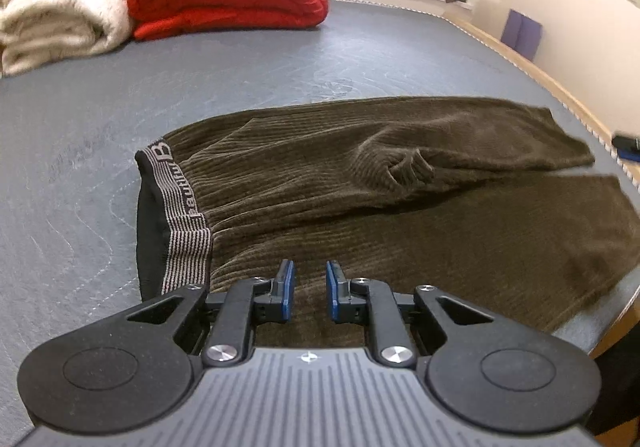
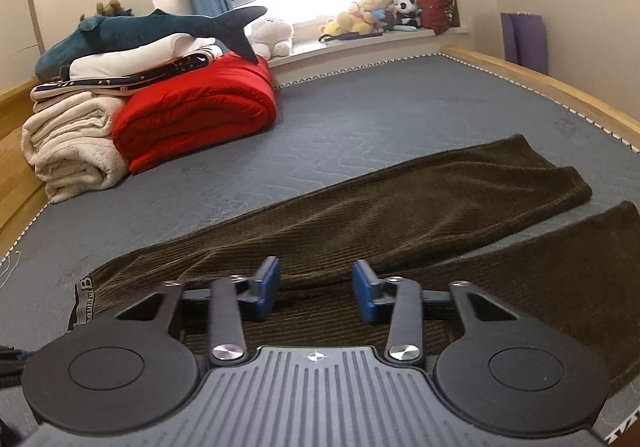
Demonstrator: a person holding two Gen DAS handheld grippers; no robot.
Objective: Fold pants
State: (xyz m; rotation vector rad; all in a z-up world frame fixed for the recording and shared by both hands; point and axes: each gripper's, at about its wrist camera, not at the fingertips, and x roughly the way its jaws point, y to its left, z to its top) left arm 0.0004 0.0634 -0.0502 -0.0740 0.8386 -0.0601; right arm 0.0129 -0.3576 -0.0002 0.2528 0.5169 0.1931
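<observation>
Dark brown corduroy pants (image 1: 400, 187) lie flat on a grey mattress (image 1: 240, 79), with the striped waistband (image 1: 184, 215) to the left and both legs stretching right. My left gripper (image 1: 310, 279) is low over the near edge just right of the waistband. Its blue pads stand close together with brown fabric filling the narrow gap. In the right wrist view the pants (image 2: 400, 207) run from the waistband (image 2: 82, 299) at lower left to the leg ends at right. My right gripper (image 2: 316, 279) hovers over the near leg, open, with a crease of cloth below the wide gap.
A folded red blanket (image 2: 196, 115) and a cream blanket (image 2: 72, 147) are stacked at the mattress's far left, with a plush shark (image 2: 160, 27) on top. The wooden bed frame (image 2: 560, 87) runs along the right edge. Soft toys (image 2: 360, 15) line the window sill.
</observation>
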